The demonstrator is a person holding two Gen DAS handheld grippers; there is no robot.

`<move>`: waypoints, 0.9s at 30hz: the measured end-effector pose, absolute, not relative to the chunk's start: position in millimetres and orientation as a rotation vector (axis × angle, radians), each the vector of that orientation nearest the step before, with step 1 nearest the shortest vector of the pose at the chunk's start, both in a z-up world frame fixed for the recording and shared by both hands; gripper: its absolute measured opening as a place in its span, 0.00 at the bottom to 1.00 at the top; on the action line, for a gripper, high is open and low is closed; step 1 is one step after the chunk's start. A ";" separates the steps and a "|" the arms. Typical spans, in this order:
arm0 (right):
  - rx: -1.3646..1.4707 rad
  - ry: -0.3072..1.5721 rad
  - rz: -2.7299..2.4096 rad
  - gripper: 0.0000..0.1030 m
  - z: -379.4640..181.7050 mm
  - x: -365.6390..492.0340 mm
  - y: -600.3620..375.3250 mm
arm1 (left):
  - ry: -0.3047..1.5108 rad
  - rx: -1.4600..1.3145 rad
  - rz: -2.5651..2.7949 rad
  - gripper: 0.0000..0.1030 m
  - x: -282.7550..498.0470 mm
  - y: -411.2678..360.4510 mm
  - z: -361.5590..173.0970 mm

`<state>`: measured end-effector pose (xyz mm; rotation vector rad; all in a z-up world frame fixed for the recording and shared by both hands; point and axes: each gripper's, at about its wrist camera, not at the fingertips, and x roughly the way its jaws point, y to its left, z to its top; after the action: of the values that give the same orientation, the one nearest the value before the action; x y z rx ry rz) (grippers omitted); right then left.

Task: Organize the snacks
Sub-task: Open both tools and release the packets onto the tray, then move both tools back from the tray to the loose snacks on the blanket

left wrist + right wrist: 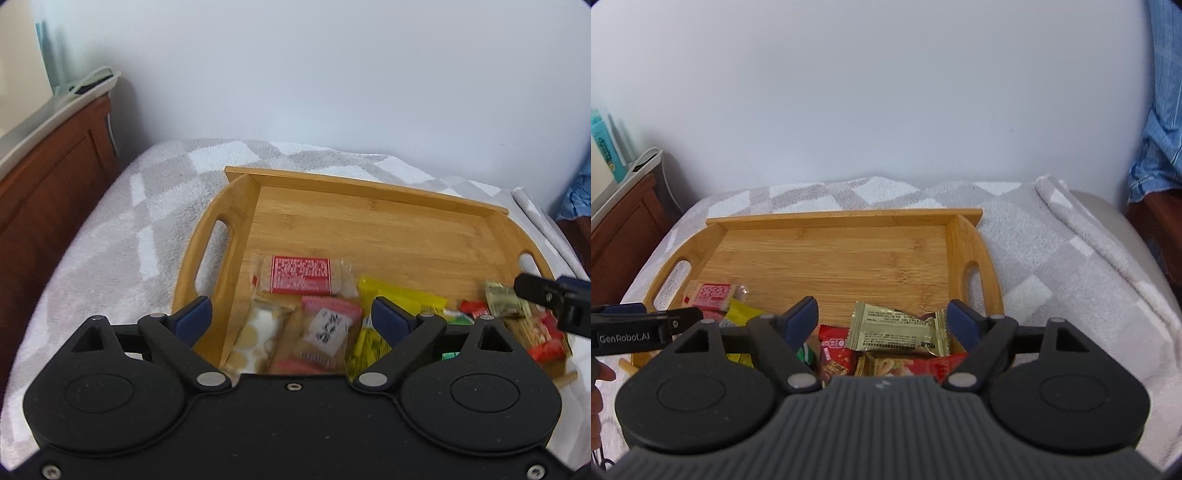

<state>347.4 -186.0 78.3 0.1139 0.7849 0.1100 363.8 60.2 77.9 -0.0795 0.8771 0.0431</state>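
Note:
A bamboo tray [369, 229] [834, 254] with cut-out handles lies on a grey-and-white blanket. Several snack packets lie along its near side. In the left wrist view these are a red-label clear packet [301, 275], a white-and-tan packet [258, 332], a pink-topped packet [325, 325] and a yellow packet [402, 299]. My left gripper [291, 314] is open and empty above them. In the right wrist view lie a gold packet [897, 328] and red packets [834, 354]. My right gripper [882, 319] is open and empty over the gold packet.
The blanket [129, 236] covers the surface around the tray. A dark wooden cabinet [48, 192] stands at the left with a white tray on top. A white wall is behind. Blue cloth [1160, 122] hangs at the right. The tray's far half [831, 251] holds nothing.

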 end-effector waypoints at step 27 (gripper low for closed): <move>0.097 0.636 0.203 0.91 94.2 204.3 -178.9 | 0.753 -0.033 -0.033 0.95 198.0 62.5 109.5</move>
<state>204.3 -178.9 94.2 0.0973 0.6361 0.2033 198.0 62.5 109.5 -0.0335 0.7533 -0.0331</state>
